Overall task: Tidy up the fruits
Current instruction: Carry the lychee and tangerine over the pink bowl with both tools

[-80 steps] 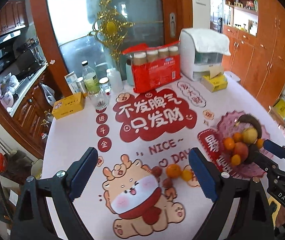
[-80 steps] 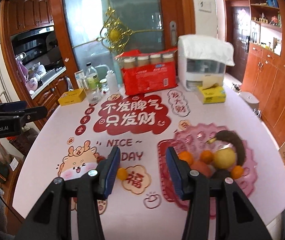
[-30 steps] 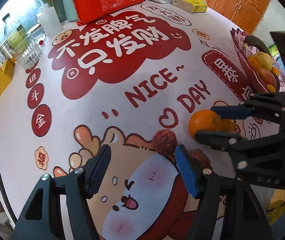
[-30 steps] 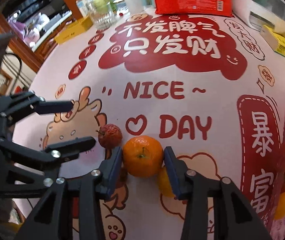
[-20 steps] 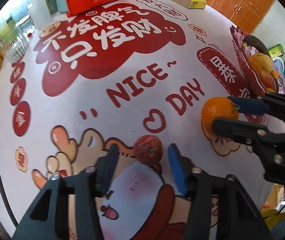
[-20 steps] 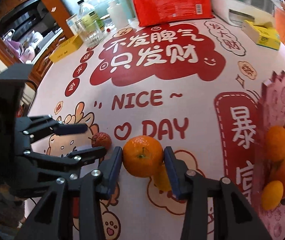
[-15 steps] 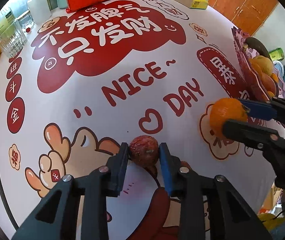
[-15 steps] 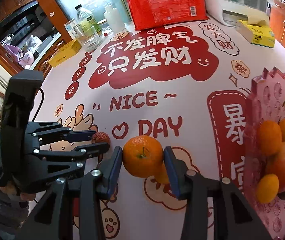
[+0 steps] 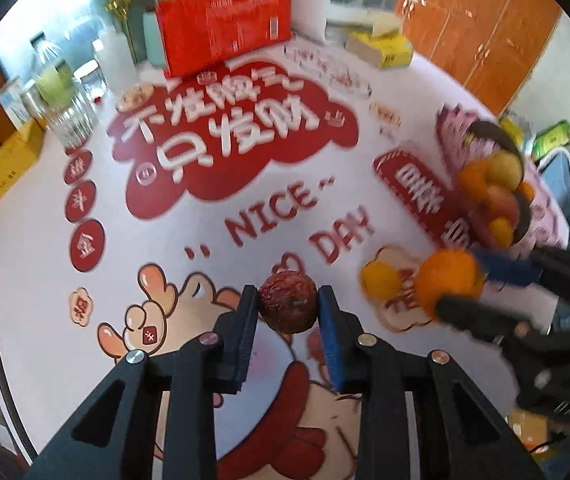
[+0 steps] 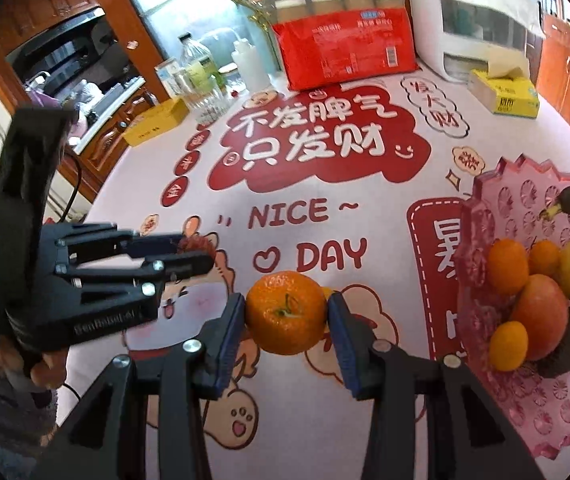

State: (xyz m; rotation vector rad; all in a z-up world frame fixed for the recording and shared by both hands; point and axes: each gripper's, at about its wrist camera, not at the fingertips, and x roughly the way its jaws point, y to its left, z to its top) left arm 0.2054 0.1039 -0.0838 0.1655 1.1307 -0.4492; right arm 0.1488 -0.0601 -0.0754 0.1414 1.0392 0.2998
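Left gripper (image 9: 288, 307): you are pinching the wrinkled red fruit (image 9: 288, 303) between both pads; 0.5 s ago it was sitting low against the cloth, and now it is riding clear above the printed tablecloth (image 9: 213, 224).
Right gripper (image 10: 286, 314): you are clamping the orange (image 10: 286, 314) between both pads, as 0.5 s ago, but carrying it higher.
Orange's heading: its green stem scar is facing back toward your right camera; it is round, so no long axis is showing.
Red fruit's heading: roughly round, its long axis hard to tell through the blur.
Ahead-right of the left gripper: a small yellow-orange fruit (image 9: 380, 280) is lying on the cloth, just beside the held orange in that view.
Right of the right gripper: the pink fruit tray (image 10: 525, 200) is holding a pile of fruit, well nearer than 0.5 s ago.
Far ahead: the red pack (image 10: 345, 56) is standing at the table's far edge.
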